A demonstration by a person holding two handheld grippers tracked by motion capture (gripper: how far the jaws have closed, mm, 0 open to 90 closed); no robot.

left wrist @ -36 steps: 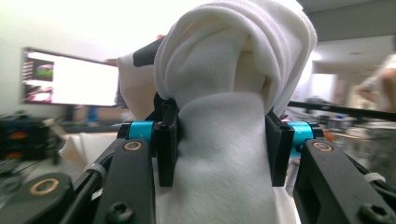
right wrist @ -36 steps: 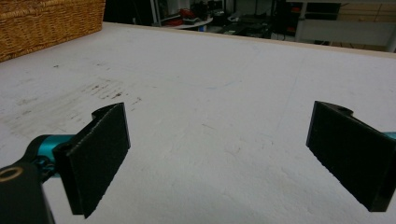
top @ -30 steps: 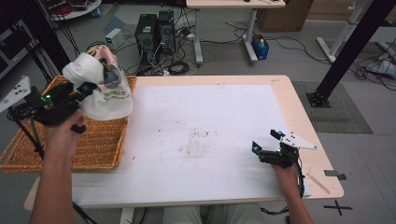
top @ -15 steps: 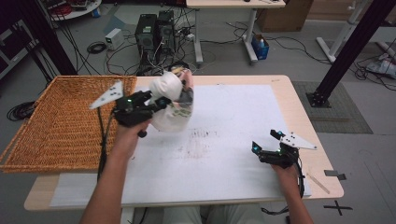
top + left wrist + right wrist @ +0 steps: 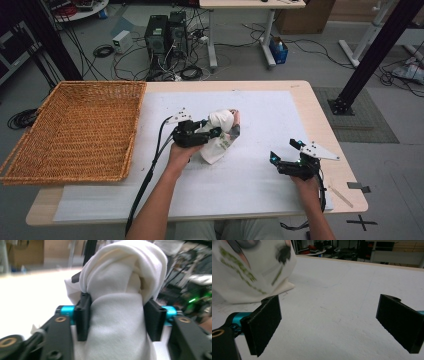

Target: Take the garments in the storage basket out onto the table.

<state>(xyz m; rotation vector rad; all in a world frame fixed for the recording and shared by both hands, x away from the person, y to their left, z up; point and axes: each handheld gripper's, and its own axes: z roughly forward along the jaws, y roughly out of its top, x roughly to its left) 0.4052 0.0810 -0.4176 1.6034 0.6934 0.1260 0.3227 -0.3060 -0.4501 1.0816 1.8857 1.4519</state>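
While the bunched white cloth (image 5: 220,136) is lying on the table's white mat (image 5: 260,180) beside the wicker basket (image 5: 75,130), the left gripper (image 5: 212,131) is clasping it, jaws having just been widening; the right gripper (image 5: 284,154) is resting agape nearby.

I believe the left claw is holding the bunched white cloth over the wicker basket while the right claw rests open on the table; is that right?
Not quite: the high view shows the left claw holding the white cloth over the table's white sheet, beside the wicker basket, not over it. The right claw does rest open.
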